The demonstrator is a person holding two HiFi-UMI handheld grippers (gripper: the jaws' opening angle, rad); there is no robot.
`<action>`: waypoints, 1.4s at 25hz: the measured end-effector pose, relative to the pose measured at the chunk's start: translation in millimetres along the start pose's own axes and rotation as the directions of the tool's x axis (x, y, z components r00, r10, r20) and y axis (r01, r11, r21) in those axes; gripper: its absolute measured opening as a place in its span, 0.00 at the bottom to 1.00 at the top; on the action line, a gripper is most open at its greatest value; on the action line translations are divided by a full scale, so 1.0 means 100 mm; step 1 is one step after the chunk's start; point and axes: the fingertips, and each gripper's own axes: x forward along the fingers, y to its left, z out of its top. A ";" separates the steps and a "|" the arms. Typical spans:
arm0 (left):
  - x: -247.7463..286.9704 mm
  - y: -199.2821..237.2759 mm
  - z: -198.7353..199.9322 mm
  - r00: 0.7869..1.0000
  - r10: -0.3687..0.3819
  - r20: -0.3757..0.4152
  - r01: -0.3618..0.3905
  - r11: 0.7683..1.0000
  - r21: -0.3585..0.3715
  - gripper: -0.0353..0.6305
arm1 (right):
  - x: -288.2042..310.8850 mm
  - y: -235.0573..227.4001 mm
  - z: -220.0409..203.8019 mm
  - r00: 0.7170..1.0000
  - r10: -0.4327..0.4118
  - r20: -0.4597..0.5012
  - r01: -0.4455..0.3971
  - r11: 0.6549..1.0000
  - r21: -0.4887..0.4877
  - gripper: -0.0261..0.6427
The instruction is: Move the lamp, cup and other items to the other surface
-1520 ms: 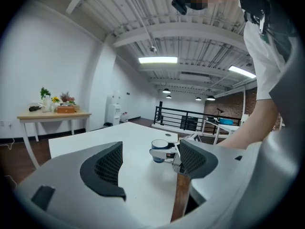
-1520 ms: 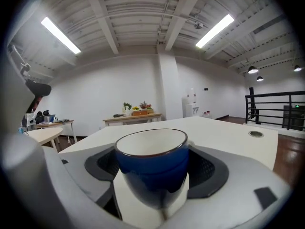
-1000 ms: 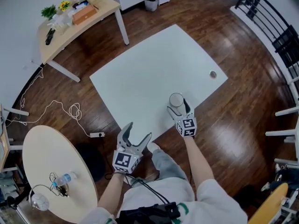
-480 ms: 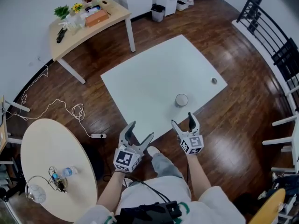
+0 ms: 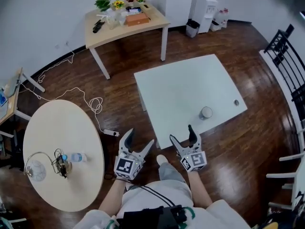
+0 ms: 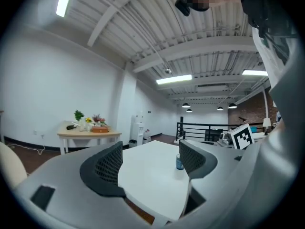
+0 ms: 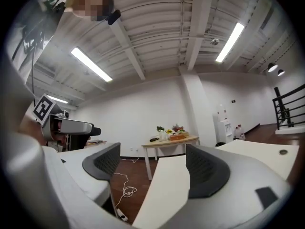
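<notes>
A pale cup [image 5: 206, 112] stands near the front edge of the white square table [image 5: 181, 85]; in the left gripper view the cup [image 6: 179, 162] shows far off between the jaws. A lamp [image 5: 35, 168], a clear bottle [image 5: 76, 157] and a tangle of small items [image 5: 61, 165] lie on the round beige table [image 5: 57, 128] at the left. My left gripper [image 5: 141, 138] and right gripper [image 5: 181, 133] hang side by side in front of the white table, over the floor. Both are open and empty.
A wooden desk [image 5: 143, 30] with plants and a box stands at the back, with a water dispenser [image 5: 205, 8] and a bin [image 5: 192, 27] beside it. A cord and power strip [image 5: 110, 133] lie on the floor. Black railing [image 5: 286, 46] runs along the right.
My right gripper, which stood around the cup, has drawn back toward me and left the cup on the white table. The head view has swung left, bringing the round table closer.
</notes>
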 end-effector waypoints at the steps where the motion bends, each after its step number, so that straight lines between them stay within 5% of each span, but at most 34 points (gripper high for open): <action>1: -0.12 0.07 0.03 1.000 0.028 0.000 -0.028 1.000 -0.002 0.61 | 0.06 0.11 0.00 1.000 0.024 0.001 -0.024 1.000 -0.016 0.72; 10: -1.24 0.58 0.07 0.968 0.240 0.068 -0.241 0.971 0.001 0.60 | 0.47 1.34 0.21 0.955 0.298 -0.009 -0.298 0.954 -0.032 0.71; 22: -2.42 0.99 0.12 0.859 0.507 0.074 -0.506 0.862 -0.033 0.58 | 0.68 2.86 0.16 0.798 0.599 -0.073 -0.603 0.793 -0.088 0.69; 27: -2.92 1.13 0.01 0.792 0.604 0.085 -0.604 0.796 -0.036 0.58 | 0.75 3.38 0.17 0.714 0.697 -0.069 -0.700 0.708 -0.094 0.69; 35: -3.75 1.26 -0.09 0.654 0.751 0.091 -0.746 0.660 -0.089 0.58 | 0.75 4.14 0.03 0.577 0.813 -0.077 -0.816 0.568 -0.108 0.68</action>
